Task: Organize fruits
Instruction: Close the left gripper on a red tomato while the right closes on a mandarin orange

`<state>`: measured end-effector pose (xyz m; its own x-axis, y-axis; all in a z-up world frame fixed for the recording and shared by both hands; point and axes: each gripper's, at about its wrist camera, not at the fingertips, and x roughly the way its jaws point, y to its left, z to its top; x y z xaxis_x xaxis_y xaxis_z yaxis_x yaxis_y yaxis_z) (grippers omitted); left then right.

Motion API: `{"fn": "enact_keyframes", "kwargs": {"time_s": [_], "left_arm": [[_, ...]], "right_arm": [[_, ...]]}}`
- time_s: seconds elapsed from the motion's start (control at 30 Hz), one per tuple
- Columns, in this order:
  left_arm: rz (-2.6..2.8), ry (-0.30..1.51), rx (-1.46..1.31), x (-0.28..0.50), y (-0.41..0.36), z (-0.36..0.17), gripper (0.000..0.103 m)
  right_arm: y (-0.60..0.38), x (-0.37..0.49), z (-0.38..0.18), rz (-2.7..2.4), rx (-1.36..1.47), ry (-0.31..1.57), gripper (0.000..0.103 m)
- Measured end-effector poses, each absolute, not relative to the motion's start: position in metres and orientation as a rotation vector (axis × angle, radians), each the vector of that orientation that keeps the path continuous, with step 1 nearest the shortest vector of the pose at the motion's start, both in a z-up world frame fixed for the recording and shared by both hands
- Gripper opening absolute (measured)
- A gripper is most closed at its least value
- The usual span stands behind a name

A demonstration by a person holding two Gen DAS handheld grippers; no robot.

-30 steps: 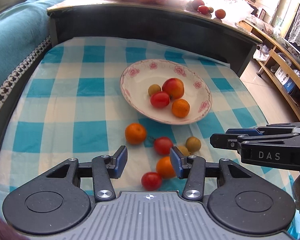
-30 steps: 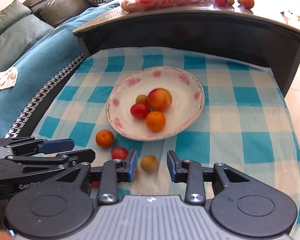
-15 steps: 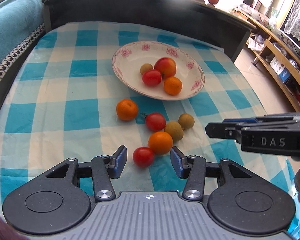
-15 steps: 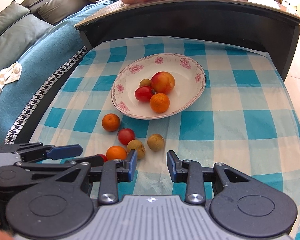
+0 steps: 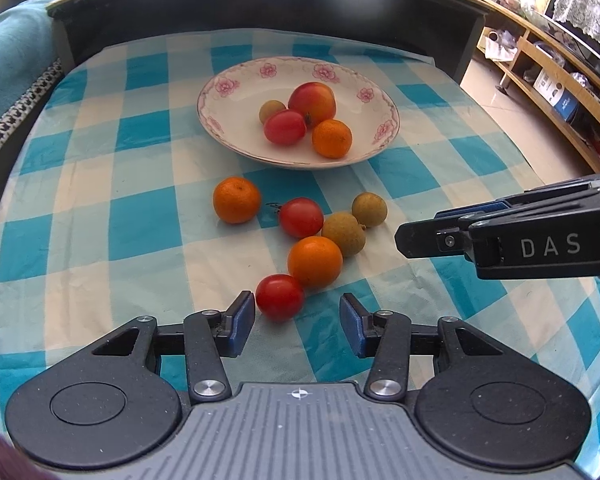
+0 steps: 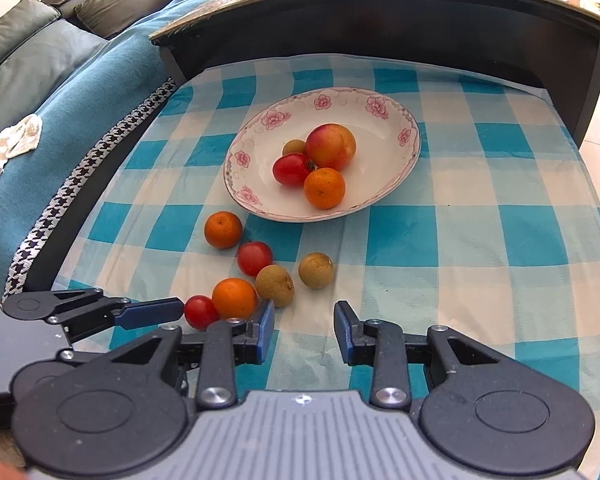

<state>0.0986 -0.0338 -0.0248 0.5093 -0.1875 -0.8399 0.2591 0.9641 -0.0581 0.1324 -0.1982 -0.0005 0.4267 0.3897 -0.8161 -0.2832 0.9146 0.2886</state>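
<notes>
Six small round fruits [image 5: 314,262] lie loose at lower centre; four sit in the flowered white plate [image 5: 236,92]. Left gripper [image 5: 298,322] and right gripper [image 6: 304,330] both gape empty.

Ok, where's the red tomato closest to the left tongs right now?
In the left wrist view the red tomato lies on the checked cloth just ahead of the open left tongs, nearer their left finger, touching the orange behind it.

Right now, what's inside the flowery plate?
The plate holds four fruits: a red-yellow apple, a red tomato, an orange and a small brown fruit, partly hidden behind the tomato.
</notes>
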Motion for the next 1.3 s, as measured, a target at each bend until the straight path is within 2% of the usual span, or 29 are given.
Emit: {"fn": "enact_keyframes", "kwargs": {"time_s": [0.3, 0.53, 1.3], "left_arm": [[-0.289, 0.994, 0.131, 0.101, -0.040, -0.033, 0.049], [-0.286, 0.992, 0.116, 0.100, -0.039, -0.032, 0.035], [-0.311, 1.008, 0.103, 0.085, -0.025, -0.030, 0.035]], "right_arm": [[-0.200, 0.136, 0.000, 0.422, 0.139, 1.053, 0.035], [-0.203, 0.139, -0.001, 0.419, 0.151, 1.058, 0.035], [-0.159, 0.149, -0.022, 0.467, 0.284, 1.170, 0.035]]}}
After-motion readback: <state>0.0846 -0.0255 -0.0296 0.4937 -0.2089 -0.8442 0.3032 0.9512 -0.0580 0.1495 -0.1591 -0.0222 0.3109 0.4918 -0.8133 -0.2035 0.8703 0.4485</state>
